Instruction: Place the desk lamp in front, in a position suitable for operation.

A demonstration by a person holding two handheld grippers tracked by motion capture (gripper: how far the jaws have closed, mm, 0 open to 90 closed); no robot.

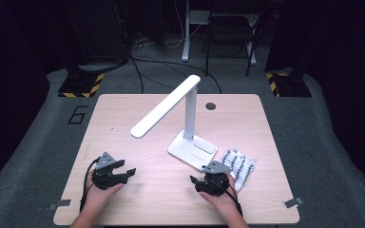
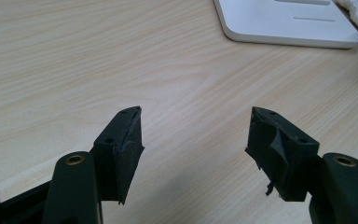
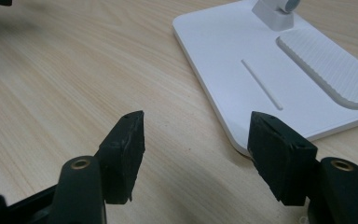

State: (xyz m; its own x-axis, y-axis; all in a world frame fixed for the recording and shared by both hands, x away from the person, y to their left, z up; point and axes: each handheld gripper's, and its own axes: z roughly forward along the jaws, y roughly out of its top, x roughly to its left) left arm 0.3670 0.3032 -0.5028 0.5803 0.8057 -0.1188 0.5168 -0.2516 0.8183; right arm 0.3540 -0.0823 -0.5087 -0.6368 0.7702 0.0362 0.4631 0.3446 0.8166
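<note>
both grippers, left gripper point(image 1: 129, 172) and right gripper point(image 1: 193, 180), rest spread and empty near me; i judge my right could clip the lamp base point(image 1: 192, 149) and shove it.

Black grippers point(image 1: 123, 172), brass screws, grey three-cornered plates, black cables.
</note>
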